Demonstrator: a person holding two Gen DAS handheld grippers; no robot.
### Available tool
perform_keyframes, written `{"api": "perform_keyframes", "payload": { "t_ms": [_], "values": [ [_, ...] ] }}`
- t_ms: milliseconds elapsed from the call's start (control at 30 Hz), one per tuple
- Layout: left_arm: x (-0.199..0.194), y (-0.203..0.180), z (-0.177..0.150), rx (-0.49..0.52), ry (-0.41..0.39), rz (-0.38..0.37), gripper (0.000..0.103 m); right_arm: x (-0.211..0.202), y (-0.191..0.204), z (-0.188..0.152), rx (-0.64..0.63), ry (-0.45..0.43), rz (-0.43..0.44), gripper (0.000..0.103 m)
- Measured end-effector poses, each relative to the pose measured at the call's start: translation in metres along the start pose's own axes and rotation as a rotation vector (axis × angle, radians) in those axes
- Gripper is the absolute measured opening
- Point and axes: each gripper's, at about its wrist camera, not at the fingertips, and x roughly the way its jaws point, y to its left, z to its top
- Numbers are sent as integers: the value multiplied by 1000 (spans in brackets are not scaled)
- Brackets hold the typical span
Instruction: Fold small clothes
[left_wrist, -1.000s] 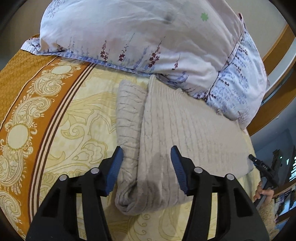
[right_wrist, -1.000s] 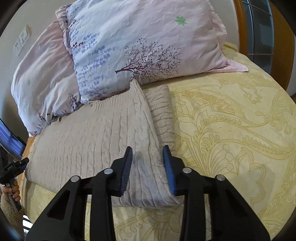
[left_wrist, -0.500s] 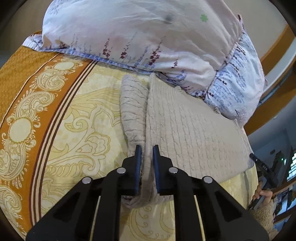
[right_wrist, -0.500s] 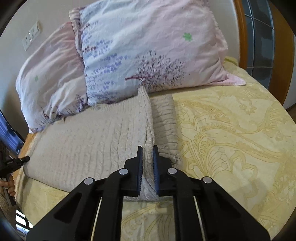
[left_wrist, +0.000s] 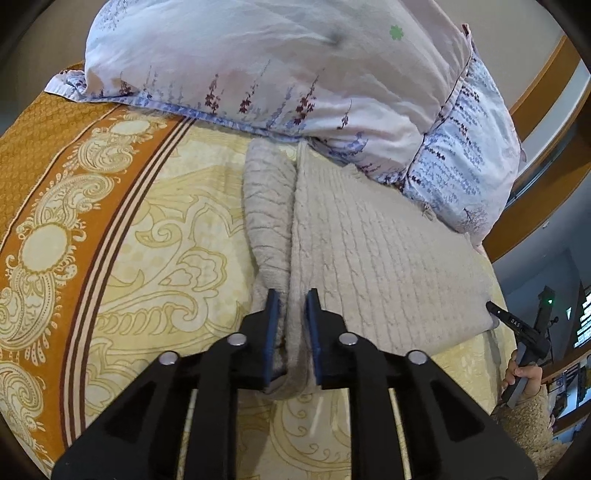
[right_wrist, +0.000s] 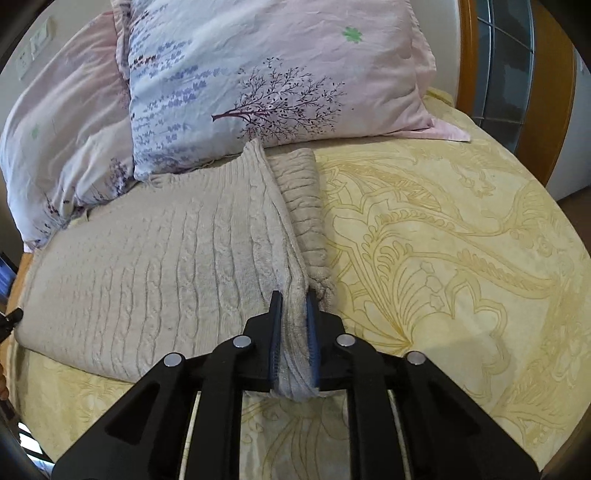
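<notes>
- Sweater (left_wrist: 388, 251) lies flat on bed (left_wrist: 166, 236), far end against pillows (left_wrist: 277, 74).
- Left gripper (left_wrist: 291, 325) pinches one near corner; right gripper (right_wrist: 293, 321) pinches the other.
- Long axis runs from grippers toward pillows; fold likely goes that way.

My left gripper (left_wrist: 291, 299) pinches a fold of the beige knit sweater (left_wrist: 369, 251) between its blue pads. My right gripper (right_wrist: 293, 301) is clamped on the sweater's near edge, fingers pointing forward and low.

Beige cable-knit sweater (left_wrist: 373, 251) between the blue pads (left_wrist: 272, 332). Beyond them, pale pink pillows (right_wrist: 280, 70) with purple sprigs. Underneath, yellow scroll-patterned bedspread (right_wrist: 461, 258)
</notes>
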Motion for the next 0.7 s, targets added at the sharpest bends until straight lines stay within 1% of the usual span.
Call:
{"api": "perform_keyframes", "payload": {
  "t_ms": [33, 67, 100, 133, 167, 200, 267, 300, 400, 500, 533, 600, 633, 700],
  "values": [
    [-3, 0, 1, -3, -8, -2, 33, -3, -2, 0, 12, 0, 0, 24],
    [-8, 0, 2, -9, -28, 1, 39, -7, -5, 2, 30, -12, -7, 30],
    [-11, 0, 4, -10, -43, 2, 41, -11, -5, 3, 40, -31, -13, 41],
    [-15, -2, 5, -7, -64, 8, 44, -16, -4, 5, 46, -57, -14, 47],
    [-19, -8, 7, 11, -86, 18, 48, -23, 0, 7, 40, -90, -1, 48],
    [-21, -13, 9, 31, -100, 23, 49, -24, 5, 10, 27, -103, 14, 48],
    [-20, -29, 10, 81, -122, 37, 58, -23, 22, 15, -21, -109, 52, 48],
    [-17, -36, 11, 103, -124, 38, 59, -19, 32, 17, -48, -101, 71, 48],
    [0, -55, 11, 161, -87, 35, 61, -2, 61, 18, -127, -61, 106, 48],
    [20, -63, 9, 194, -39, 71, 61, 15, 83, 19, -179, -37, 100, 49],
    [26, -62, 8, 197, -24, 86, 61, 20, 87, 20, -190, -25, 98, 56],
    [36, -58, 5, 192, 7, 98, 61, 36, 91, 16, -205, 18, 68, 65],
    [38, -56, 4, 189, 11, 95, 61, 36, 91, 14, -201, 10, 74, 66],
    [33, -55, 3, 180, -4, 73, 61, 35, 87, 14, -186, 13, 91, 66]
  ]
}}
